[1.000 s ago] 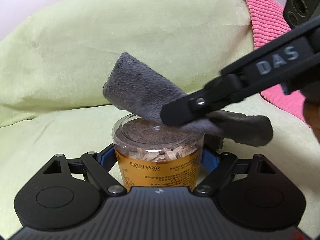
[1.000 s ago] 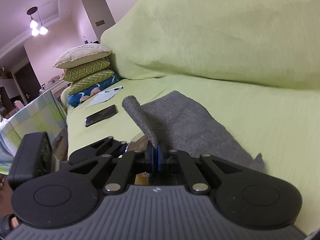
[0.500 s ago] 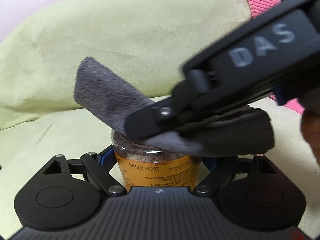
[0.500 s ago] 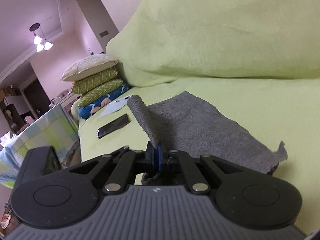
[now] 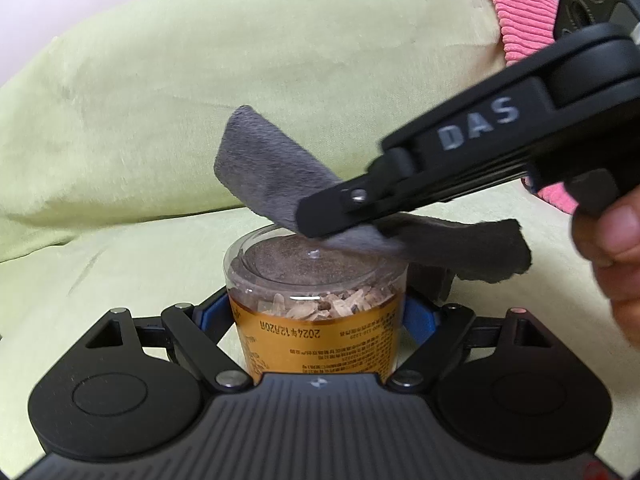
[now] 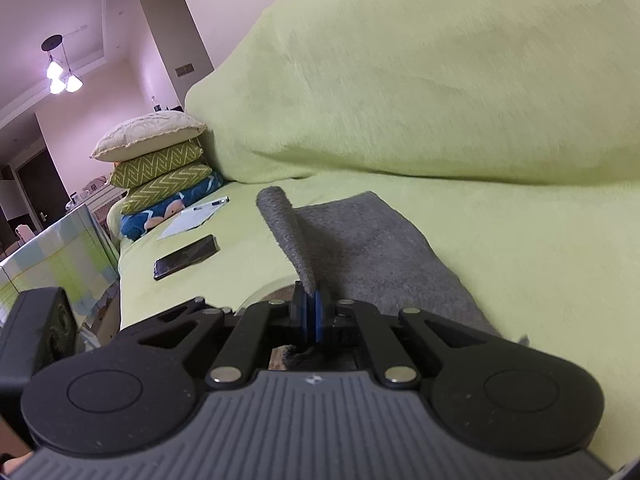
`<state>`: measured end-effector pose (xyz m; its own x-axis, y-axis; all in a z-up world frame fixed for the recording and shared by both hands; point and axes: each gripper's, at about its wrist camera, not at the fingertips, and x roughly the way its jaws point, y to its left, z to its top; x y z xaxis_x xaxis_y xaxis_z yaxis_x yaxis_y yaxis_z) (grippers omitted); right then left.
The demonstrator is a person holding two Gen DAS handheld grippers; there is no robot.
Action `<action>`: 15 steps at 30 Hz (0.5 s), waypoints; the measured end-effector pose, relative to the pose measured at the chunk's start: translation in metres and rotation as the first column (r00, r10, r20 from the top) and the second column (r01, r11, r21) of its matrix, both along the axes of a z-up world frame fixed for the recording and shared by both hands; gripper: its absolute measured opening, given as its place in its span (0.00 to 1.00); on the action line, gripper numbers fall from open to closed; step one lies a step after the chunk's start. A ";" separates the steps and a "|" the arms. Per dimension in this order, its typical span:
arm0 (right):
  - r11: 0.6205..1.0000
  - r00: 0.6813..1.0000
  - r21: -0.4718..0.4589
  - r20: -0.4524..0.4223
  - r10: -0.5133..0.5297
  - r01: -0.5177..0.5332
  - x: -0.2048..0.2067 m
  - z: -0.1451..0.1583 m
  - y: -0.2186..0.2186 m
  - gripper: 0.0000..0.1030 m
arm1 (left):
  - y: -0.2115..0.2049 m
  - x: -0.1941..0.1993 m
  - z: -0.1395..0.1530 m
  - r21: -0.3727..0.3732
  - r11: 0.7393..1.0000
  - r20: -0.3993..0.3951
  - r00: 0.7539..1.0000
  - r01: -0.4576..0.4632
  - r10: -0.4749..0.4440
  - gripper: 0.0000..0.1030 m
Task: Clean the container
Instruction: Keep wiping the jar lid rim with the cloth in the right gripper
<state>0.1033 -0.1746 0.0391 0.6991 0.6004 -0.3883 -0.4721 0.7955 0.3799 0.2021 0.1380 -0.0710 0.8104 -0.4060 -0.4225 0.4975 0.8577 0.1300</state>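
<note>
Close wrist views, shared grey cloth [image 5: 272, 176]

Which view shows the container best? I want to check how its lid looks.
The left wrist view: the container stands centred between the left gripper's pads, its clear lid, contents and orange label visible, with the grey cloth touching the lid's far edge. The right wrist view shows only a sliver of the rim behind the right gripper.

Container [image 5: 318, 316]: clear plastic tub, upright, orange label with print, wood-like chips visible inside under a clear recessed lid. Clamped at the sides in my left claw [image 5: 318, 316]. Grey cloth [image 5: 272, 176], fuzzy and folded, pinched in my right claw [image 6: 311, 312], lying over the lid's far-right edge.
</note>
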 end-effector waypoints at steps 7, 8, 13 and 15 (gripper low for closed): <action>0.997 0.997 0.053 -0.052 0.057 -0.054 -0.014 0.001 0.001 0.03 | 0.001 0.008 -0.006 -0.005 1.000 -0.005 1.000 -0.002 0.002 0.82; 0.996 0.996 0.056 -0.053 0.067 -0.064 -0.014 0.002 0.004 0.03 | 0.001 0.009 -0.006 -0.009 1.000 -0.008 1.000 -0.003 0.003 0.82; 0.993 0.993 0.058 -0.050 0.103 -0.100 -0.005 0.001 0.021 0.02 | 0.006 0.012 -0.010 -0.011 1.000 -0.012 1.000 -0.011 0.011 0.82; 0.993 0.994 0.059 -0.041 0.105 -0.102 0.002 0.001 0.027 0.02 | 0.006 0.016 -0.013 -0.018 1.000 -0.015 1.000 -0.013 0.013 0.82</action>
<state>0.1053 -0.1480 0.0400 0.6149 0.6906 -0.3807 -0.5327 0.7197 0.4452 0.2183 0.1436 -0.0837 0.8095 -0.4032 -0.4267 0.4879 0.8664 0.1069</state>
